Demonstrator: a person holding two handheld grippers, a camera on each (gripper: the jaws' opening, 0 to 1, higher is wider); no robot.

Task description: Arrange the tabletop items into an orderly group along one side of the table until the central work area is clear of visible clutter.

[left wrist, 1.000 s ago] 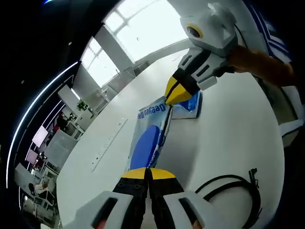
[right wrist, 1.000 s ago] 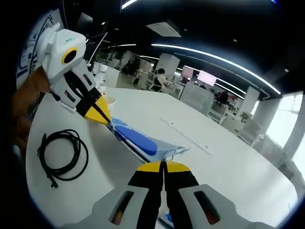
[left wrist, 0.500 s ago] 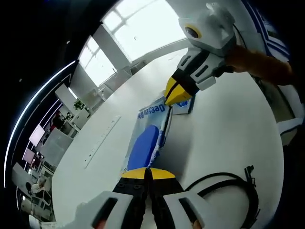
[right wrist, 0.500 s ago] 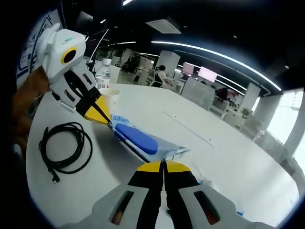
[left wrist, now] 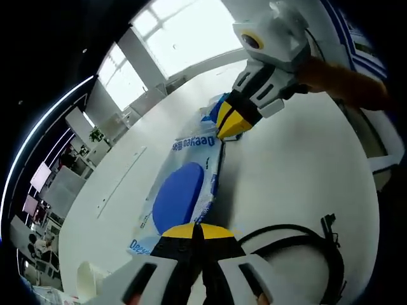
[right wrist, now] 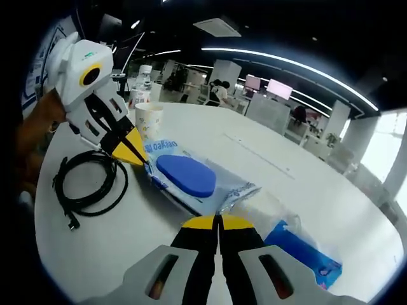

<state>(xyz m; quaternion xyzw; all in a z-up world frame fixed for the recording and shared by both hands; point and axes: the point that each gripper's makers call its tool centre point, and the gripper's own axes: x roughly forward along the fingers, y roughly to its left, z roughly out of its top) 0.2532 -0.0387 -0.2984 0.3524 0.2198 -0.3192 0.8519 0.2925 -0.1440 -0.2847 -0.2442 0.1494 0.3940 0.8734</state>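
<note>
Lying flat on the white table [right wrist: 356, 216]: a wipes pack [right wrist: 191, 181] with a blue lid, now swung broadside and nearer the cable compared with a second ago, suggesting a carry toward the table's side. Pinching one end, jaws pressed together, the left gripper [right wrist: 137, 151]; pinching the opposite end, the right gripper [left wrist: 230, 124]. Crowding the route: a coiled black cable [right wrist: 86, 187] just beside the pack, a paper cup [right wrist: 149, 121] and bottle [right wrist: 142, 82] beyond, a blue tissue pack [right wrist: 302, 251] near the right gripper.

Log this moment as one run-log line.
left gripper: shut on wipes pack | right gripper: shut on wipes pack, opposite end | black cable: coiled beside pack | paper cup: upright behind
</note>
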